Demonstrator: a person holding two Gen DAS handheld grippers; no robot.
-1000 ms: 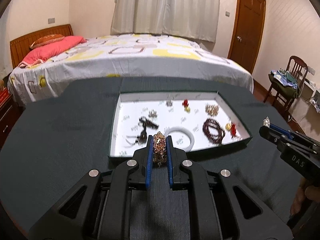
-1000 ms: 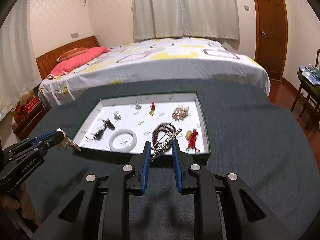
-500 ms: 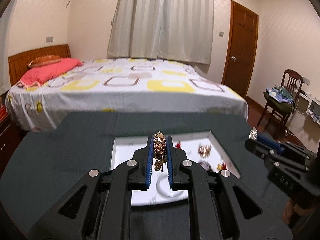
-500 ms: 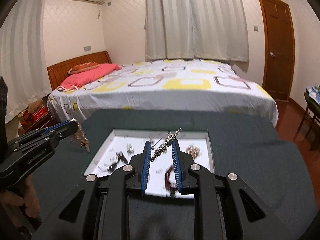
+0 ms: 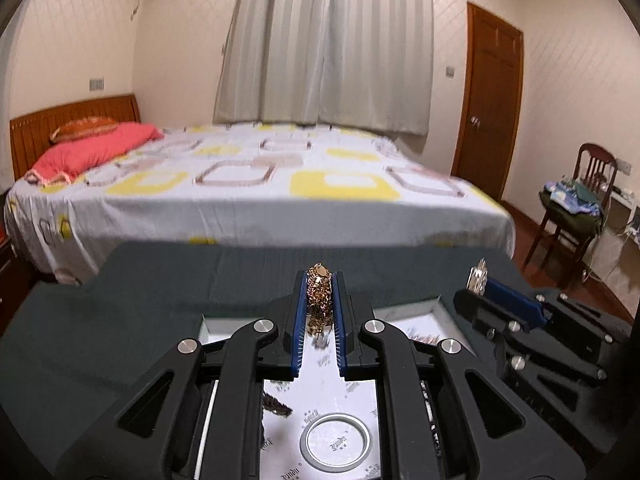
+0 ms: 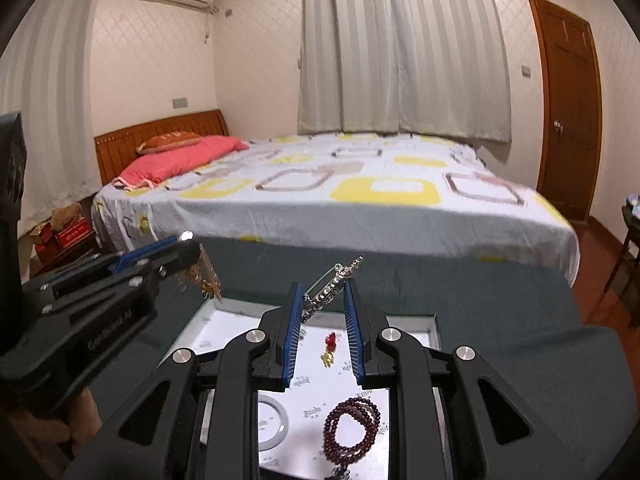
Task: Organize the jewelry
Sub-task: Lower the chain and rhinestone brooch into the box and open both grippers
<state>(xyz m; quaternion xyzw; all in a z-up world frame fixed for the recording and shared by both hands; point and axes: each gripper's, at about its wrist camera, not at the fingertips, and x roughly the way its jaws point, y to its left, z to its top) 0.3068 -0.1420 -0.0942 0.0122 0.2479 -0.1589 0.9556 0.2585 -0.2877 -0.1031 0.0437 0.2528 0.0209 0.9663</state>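
My left gripper (image 5: 320,284) is shut on a bunched gold chain (image 5: 319,300), held above the white tray (image 5: 420,320). In the right wrist view that chain (image 6: 205,276) dangles from the left gripper (image 6: 188,250). My right gripper (image 6: 322,288) is shut on a slim silver rhinestone clip (image 6: 338,276), which lies slantwise between the blue pads. The left wrist view shows this clip (image 5: 478,278) at the tip of the right gripper (image 5: 484,286). In the tray (image 6: 232,328) lie a white bangle (image 6: 276,420), a dark red bead bracelet (image 6: 352,428) and a red and gold charm (image 6: 330,346).
The tray sits on a table under dark green cloth (image 5: 120,320). A bed (image 5: 248,184) with a patterned cover stands just past the table's far edge. A wooden chair (image 5: 576,208) piled with clothes is at the right, near a brown door (image 5: 490,112).
Both grippers have risen and moved forward over the tray, each still holding its piece. The tray has slid down under the fingers in both views.
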